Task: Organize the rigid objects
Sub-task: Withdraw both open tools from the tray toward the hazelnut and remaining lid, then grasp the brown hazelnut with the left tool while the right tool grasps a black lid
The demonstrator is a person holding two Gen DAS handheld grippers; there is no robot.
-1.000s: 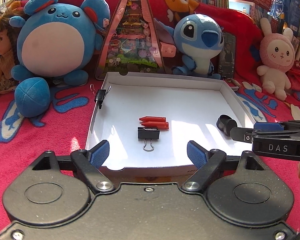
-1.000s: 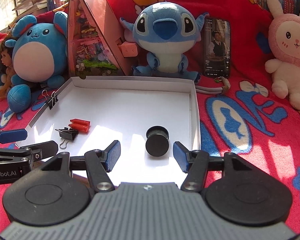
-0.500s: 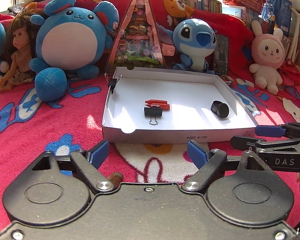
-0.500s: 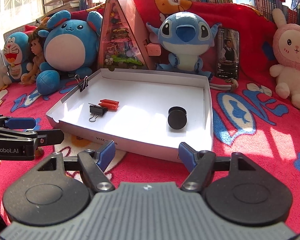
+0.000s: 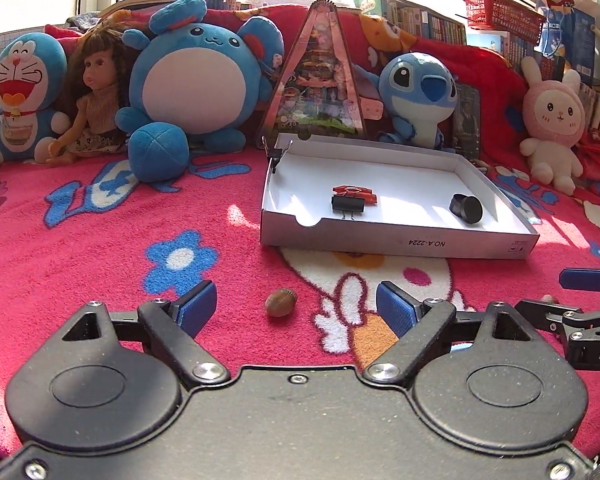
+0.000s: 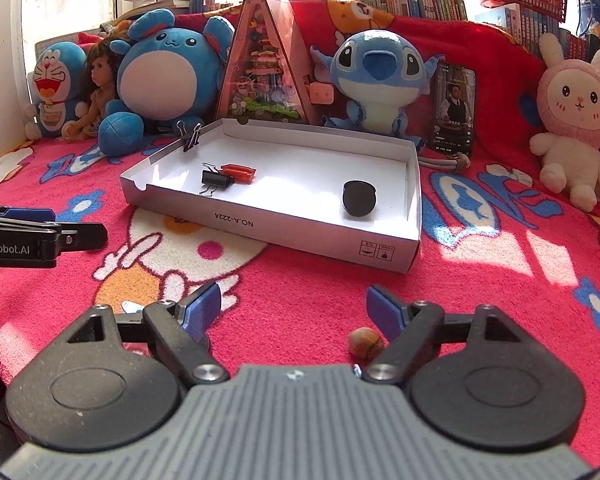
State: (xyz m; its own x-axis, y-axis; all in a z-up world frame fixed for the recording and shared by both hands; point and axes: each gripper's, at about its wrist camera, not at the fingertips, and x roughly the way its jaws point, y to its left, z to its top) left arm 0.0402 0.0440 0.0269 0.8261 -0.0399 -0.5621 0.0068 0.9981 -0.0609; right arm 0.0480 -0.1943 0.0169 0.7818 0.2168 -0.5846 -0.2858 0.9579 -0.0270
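Box: the white box (image 5: 396, 242) sits on my red blanket (image 5: 100, 248), in front of the row of soft toys. It is open on top.
Black clip in box: a black clip (image 5: 347, 203) lies on the box floor, near the left side. It touches the red thing behind it.
Red thing: a small red thing (image 5: 356, 192) lies just behind that clip. I cannot tell what it is.
Round black thing: a round black thing (image 5: 466, 207) lies in the box near the right wall, well apart from the clip.
Clip on the wall: one more black clip (image 5: 276, 155) is pinched on the back left corner of the box wall. Its wire arms stick up.
Brown nut: a little brown nut (image 5: 281, 302) lies on the blanket, outside the box, between my left tool's two blue pads. The pads do not touch it.
Other nut: a second brown nut (image 6: 365, 342) lies on the blanket right by my right tool's right finger. I cannot tell if it touches.
My left tool: my left tool (image 5: 296, 306) is wide apart and holds nothing. It sits low over the blanket, in front of the box.
My right tool: my right tool (image 6: 294, 308) has just been opening. It holds nothing.
Toys behind: a big blue round plush (image 5: 198, 80), a doll (image 5: 96, 96), a blue alien plush (image 5: 418, 96) and a pink bunny (image 5: 552, 128) lean on the red back.
Pink house: a pointy pink toy house (image 5: 320, 80) stands just behind the box.
Phone: a phone (image 6: 454, 108) stands by the alien plush.
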